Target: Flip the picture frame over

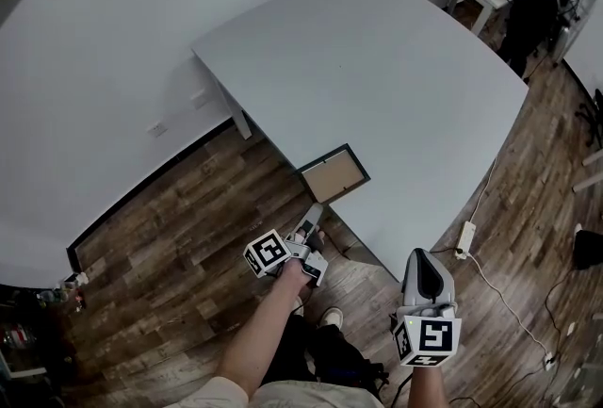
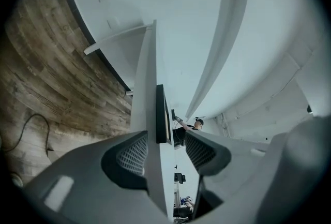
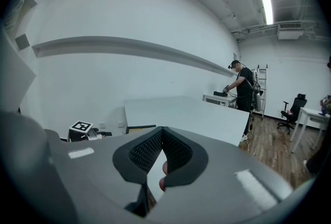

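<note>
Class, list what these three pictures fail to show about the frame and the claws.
Frame underside: head view, hidden against the table.
Frame faces: left gripper view, seen edge-on only.
Most of the frame: right gripper view, behind the shut right claw.
Whether the left claw touches the frame: head view, too small.

You can read no words, brands, numbers or signs anywhere; the only print is black-and-white square patterns on the marker cube (image 1: 267, 254) of your left gripper (image 1: 313, 211) and the one on your right gripper (image 1: 426, 257)
</note>
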A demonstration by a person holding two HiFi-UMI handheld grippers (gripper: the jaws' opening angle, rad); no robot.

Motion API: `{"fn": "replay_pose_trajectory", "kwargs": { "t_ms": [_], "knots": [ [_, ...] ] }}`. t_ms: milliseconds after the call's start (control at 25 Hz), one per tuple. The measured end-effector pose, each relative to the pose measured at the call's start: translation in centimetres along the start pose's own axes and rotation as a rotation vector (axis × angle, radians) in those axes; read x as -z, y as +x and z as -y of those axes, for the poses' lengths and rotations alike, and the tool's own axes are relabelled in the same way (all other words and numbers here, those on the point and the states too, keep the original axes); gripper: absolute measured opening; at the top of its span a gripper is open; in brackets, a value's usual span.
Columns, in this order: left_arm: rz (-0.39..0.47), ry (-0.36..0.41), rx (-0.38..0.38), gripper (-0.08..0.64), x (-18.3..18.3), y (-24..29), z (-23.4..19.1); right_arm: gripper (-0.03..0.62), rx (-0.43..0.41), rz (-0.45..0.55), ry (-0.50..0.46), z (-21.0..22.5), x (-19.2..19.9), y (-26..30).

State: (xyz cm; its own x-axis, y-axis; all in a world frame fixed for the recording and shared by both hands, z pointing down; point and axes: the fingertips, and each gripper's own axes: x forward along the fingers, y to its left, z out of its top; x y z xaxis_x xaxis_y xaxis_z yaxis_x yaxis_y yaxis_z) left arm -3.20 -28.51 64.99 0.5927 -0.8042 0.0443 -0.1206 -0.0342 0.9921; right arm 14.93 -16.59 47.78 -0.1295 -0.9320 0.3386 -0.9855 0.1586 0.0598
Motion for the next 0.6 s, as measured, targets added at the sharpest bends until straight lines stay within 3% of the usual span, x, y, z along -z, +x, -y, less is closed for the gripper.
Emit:
{"fn": "replay_pose_trajectory", "kwargs": {
  "t_ms": [600],
  "knots": [
    [0.030,-0.011,0.025,0.216,-0.7,1.9,-1.8,0.025,-0.002,-0.045,-0.015,-0.3,2.0,0.5]
  ]
}}
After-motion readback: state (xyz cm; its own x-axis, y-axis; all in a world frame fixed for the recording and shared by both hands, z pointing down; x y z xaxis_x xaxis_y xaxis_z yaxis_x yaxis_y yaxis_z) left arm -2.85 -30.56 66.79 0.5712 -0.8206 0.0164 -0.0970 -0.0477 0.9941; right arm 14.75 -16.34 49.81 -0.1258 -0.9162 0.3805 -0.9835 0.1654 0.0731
